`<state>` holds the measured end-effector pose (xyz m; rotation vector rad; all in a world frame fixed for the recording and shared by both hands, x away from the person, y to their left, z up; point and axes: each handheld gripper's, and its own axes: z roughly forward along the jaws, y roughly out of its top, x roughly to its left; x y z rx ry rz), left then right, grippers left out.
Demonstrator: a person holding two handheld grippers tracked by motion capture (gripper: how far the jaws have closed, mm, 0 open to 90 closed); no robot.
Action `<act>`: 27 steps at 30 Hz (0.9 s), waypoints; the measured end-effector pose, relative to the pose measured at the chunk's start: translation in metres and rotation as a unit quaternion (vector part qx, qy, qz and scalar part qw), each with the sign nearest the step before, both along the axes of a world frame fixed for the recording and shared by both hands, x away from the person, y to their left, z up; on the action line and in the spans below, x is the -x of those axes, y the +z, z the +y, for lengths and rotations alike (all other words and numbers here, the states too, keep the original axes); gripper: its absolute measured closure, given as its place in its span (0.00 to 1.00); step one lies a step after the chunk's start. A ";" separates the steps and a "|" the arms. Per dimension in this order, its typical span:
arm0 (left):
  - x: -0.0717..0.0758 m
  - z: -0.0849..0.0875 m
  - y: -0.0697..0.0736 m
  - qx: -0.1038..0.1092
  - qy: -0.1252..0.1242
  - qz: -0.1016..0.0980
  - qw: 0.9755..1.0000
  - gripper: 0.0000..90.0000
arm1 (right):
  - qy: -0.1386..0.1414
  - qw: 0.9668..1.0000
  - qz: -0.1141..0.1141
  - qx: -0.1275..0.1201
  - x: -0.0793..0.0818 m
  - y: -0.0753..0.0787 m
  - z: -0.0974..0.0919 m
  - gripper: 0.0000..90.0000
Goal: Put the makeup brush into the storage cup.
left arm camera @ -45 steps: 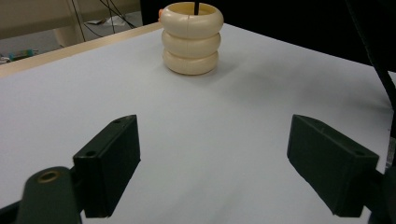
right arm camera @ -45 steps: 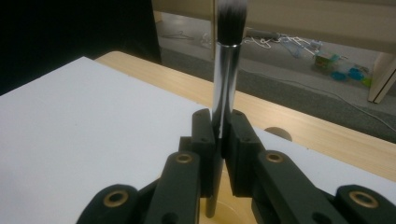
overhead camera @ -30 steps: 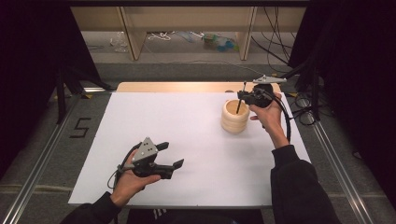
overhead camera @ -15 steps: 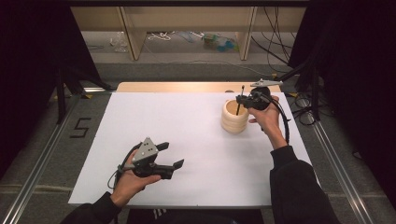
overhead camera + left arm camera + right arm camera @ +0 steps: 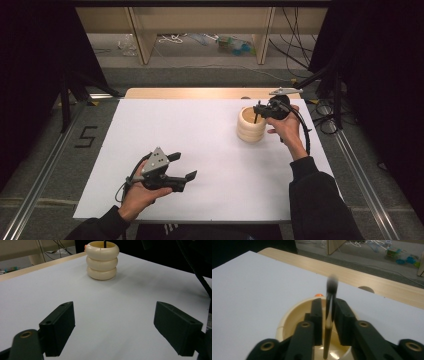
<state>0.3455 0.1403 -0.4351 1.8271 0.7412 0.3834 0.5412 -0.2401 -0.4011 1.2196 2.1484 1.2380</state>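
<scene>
A cream holder (image 5: 251, 125) made of three stacked rings stands on the white table top (image 5: 200, 135) at the right. Over its mouth hangs my right gripper (image 5: 257, 111), pointing down. A black-handled brush (image 5: 332, 283) stands upright between its jaws, bristles up and blurred, its lower end inside the holder (image 5: 287, 322). The right gripper (image 5: 328, 303) has just been opening, and thin gaps show beside the handle. Near the front left, my left gripper (image 5: 182, 167) is held low and open, with nothing between its fingers. It (image 5: 117, 330) faces the holder (image 5: 102, 261), where the brush handle (image 5: 105, 243) pokes out.
A wooden table edge (image 5: 200, 93) with a round hole (image 5: 365, 289) runs behind the white sheet. Something small and orange (image 5: 319, 295) peeks from behind the holder. Metal rails (image 5: 360, 175) flank the table. Cables and shelf legs (image 5: 142, 35) lie beyond.
</scene>
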 end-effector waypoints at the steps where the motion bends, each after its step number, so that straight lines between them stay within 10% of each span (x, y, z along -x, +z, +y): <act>1: 0.000 0.000 0.000 -0.001 0.001 -0.001 1.000 0.19 | -0.004 1.000 0.000 0.001 0.000 0.000 0.000 0.76; 8: -0.001 0.001 0.000 0.000 -0.002 -0.003 1.000 0.19 | -0.027 0.999 -0.020 -0.005 0.009 0.013 -0.002 0.44; 27: -0.002 0.003 0.001 0.003 0.009 -0.008 1.000 0.19 | -0.025 0.999 -0.040 -0.013 0.041 0.030 0.005 0.30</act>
